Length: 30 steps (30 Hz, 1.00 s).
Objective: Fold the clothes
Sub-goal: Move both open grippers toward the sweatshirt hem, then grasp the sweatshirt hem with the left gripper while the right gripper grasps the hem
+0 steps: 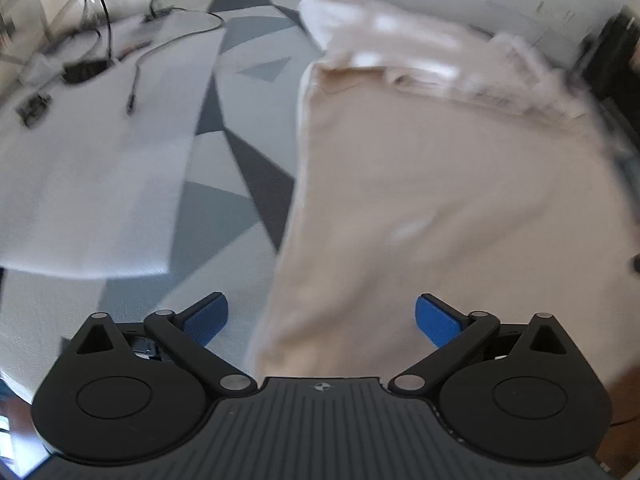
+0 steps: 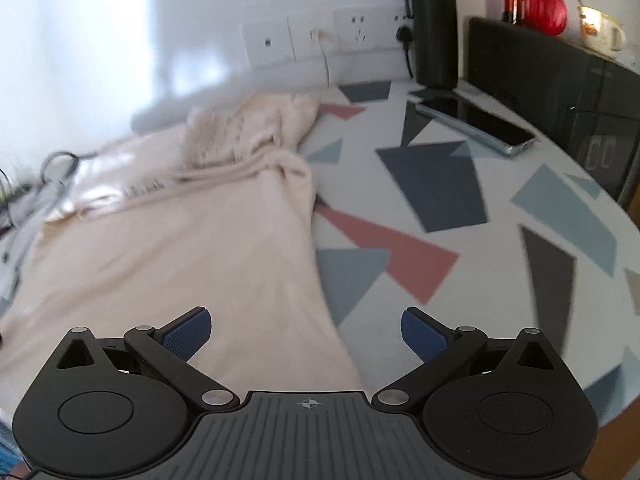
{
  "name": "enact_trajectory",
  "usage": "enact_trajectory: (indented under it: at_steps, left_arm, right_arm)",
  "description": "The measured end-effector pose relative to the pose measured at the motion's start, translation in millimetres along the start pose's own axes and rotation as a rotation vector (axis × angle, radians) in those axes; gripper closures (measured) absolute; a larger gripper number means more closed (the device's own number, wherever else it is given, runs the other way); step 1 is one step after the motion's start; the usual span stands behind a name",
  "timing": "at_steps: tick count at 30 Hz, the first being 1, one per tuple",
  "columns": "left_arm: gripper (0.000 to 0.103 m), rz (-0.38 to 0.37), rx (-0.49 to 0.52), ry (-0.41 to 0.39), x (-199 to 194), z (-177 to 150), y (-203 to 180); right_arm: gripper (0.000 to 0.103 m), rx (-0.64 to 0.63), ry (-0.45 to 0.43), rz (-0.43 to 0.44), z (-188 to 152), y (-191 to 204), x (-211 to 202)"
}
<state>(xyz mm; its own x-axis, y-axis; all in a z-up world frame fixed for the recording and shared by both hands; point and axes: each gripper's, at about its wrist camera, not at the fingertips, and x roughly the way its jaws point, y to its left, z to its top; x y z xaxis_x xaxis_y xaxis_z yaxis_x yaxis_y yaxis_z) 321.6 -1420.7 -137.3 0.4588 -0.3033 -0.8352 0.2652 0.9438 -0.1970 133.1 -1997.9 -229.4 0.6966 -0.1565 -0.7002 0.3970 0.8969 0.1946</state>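
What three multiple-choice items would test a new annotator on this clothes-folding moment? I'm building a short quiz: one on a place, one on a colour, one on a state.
1. Where does the phone lie?
A. On the garment
B. On the tablecloth, near the black bottle
C. Between a gripper's fingers

2. What colour is the garment?
A. Pale beige
B. Dark green
C. Bright yellow

3. How do the two grippers stand?
A. Both shut on cloth
B. Left shut, right open
C. Both open, holding nothing

Answers:
1 B: the right wrist view shows the phone flat on the patterned cloth just in front of the bottle.
2 A: both views show cream-beige fabric.
3 C: the left gripper and the right gripper each have their blue pads wide apart with nothing pinched.
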Motion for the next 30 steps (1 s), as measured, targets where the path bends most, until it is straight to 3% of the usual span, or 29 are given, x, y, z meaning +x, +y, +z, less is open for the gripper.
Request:
enact_trajectory:
  at_steps: [2,3,8,14,17,20,25,30]
  left_arm:
    - [0.002,-0.063,-0.014,-0.028,-16.9,-2.1,7.6]
    - [0.003,-0.073,-0.012,-0.037,-22.7,-4.5,10.2]
    - [0.010,0.015,0.035,0.020,-16.1,-21.1,11.3]
    - [0.013,0.047,0.003,0.041,-11.7,-36.1,17.6]
    - [0.013,0.055,0.009,0.026,-12.3,-41.2,20.0]
    - [0.013,0.079,0.034,0.019,-10.4,-43.7,15.8]
    - [0.014,0.129,0.092,0.006,-7.1,-48.4,5.4]
    - [0.031,0.129,0.091,-0.014,-9.3,-49.0,0.5]
  right_arm:
    - [0.020,-0.018,0.009,0.005,-3.6,-7.3,-11.3]
    - [0.022,-0.022,0.019,0.002,-6.2,-10.3,-14.8]
    - [0.027,-0.027,0.056,-0.027,-21.3,-19.1,-22.3]
    - [0.031,-0.029,0.076,-0.028,-35.6,-23.2,-24.3]
    - [0.032,-0.039,0.065,-0.031,-39.3,-21.6,-24.0]
    - [0.042,-0.055,0.064,-0.012,-39.6,-17.7,-23.3]
    - [0.043,-0.120,0.064,0.007,-41.7,-2.6,-20.5]
    - [0.059,-0.130,0.061,0.016,-42.9,6.0,-22.2]
